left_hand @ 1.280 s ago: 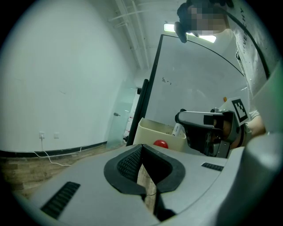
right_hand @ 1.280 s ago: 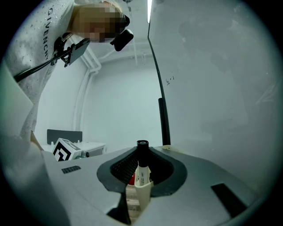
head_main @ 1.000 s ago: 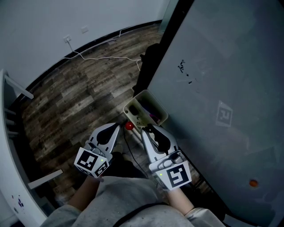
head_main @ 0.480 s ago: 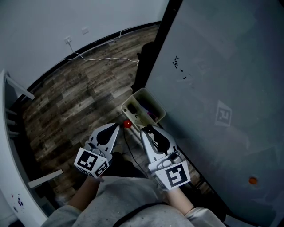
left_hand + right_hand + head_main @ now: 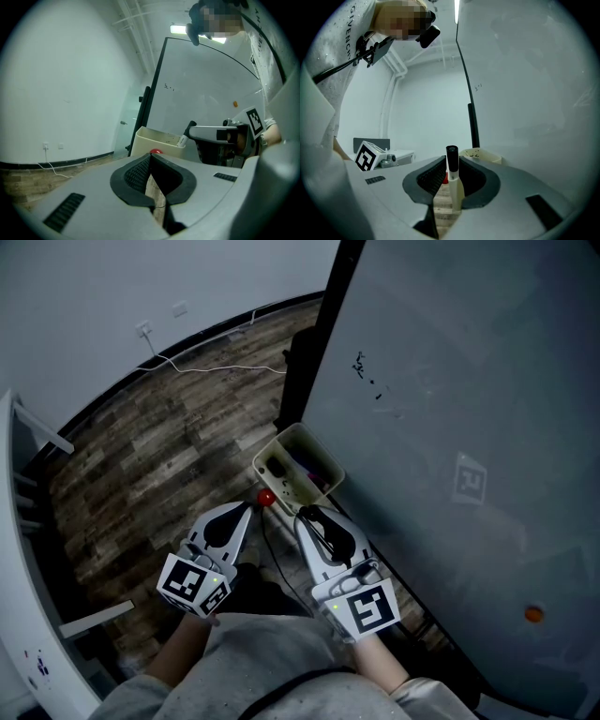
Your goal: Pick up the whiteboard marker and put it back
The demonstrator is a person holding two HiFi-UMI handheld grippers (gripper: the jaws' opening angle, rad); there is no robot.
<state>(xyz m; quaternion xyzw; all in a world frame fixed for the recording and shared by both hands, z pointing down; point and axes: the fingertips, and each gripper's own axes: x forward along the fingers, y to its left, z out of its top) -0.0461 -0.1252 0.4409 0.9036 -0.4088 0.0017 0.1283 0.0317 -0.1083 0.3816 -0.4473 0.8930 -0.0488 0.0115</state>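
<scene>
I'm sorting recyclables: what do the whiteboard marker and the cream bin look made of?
The whiteboard marker looks like plastic: smooth white barrel, matte black cap. The cream bin is probably moulded plastic too: thin even walls, dull finish.

- Straight ahead of the right gripper (image 5: 309, 514) and the whiteboard marker (image 5: 453, 176) it clamps: the open-topped cream tray (image 5: 277, 442), with nothing between.
- To its right: the whiteboard (image 5: 450, 381), close, walls off that side.
- To its left: a red ball (image 5: 266, 497), then the left gripper (image 5: 246, 507) nearby; beyond that, bare floor (image 5: 159, 456).
</scene>
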